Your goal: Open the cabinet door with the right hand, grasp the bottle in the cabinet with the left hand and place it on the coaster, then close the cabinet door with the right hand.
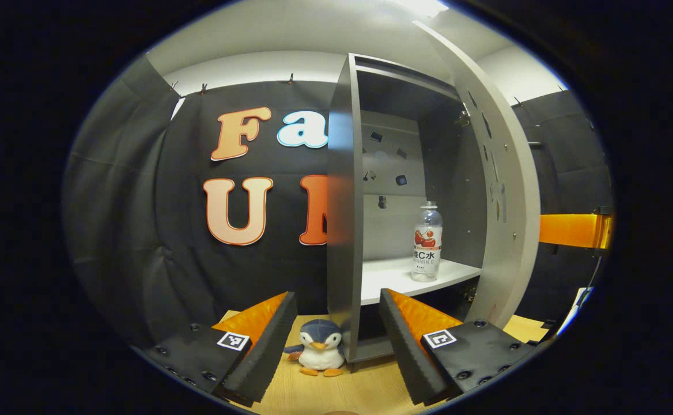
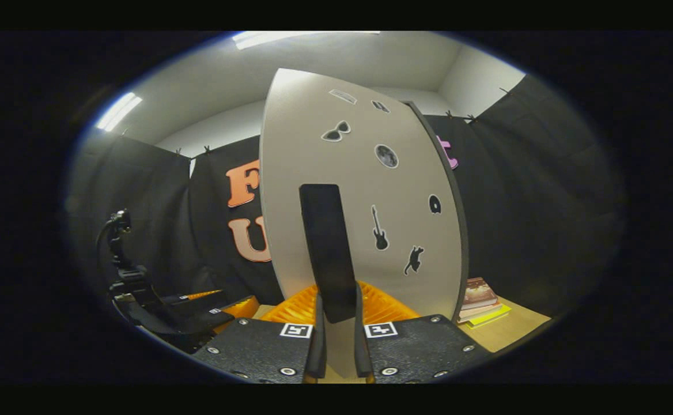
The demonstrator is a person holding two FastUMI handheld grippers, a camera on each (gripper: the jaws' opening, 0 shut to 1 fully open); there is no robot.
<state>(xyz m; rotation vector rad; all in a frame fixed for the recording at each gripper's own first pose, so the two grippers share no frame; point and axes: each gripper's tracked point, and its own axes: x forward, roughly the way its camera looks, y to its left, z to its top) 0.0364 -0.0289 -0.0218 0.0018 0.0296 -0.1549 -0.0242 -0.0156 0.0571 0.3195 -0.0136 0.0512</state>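
The grey cabinet [image 1: 345,230] stands with its door [image 1: 503,190] swung out to the right. Inside, a clear bottle [image 1: 427,242] with a red and white label stands upright on the white shelf [image 1: 388,276]. My left gripper [image 1: 336,325] is open, in front of the cabinet and below shelf height, well short of the bottle. In the right gripper view the door's sticker-covered outer face [image 2: 365,190] is close ahead. My right gripper [image 2: 339,331] is shut on the door's black vertical handle [image 2: 328,248]. The left gripper [image 2: 198,314] also shows at the lower left of that view.
A small penguin plush [image 1: 320,347] sits on the wooden table [image 1: 359,392] just left of the cabinet's base, between my left fingers. A stack of books [image 2: 480,300] lies on the table right of the door. Black cloth walls close in the booth.
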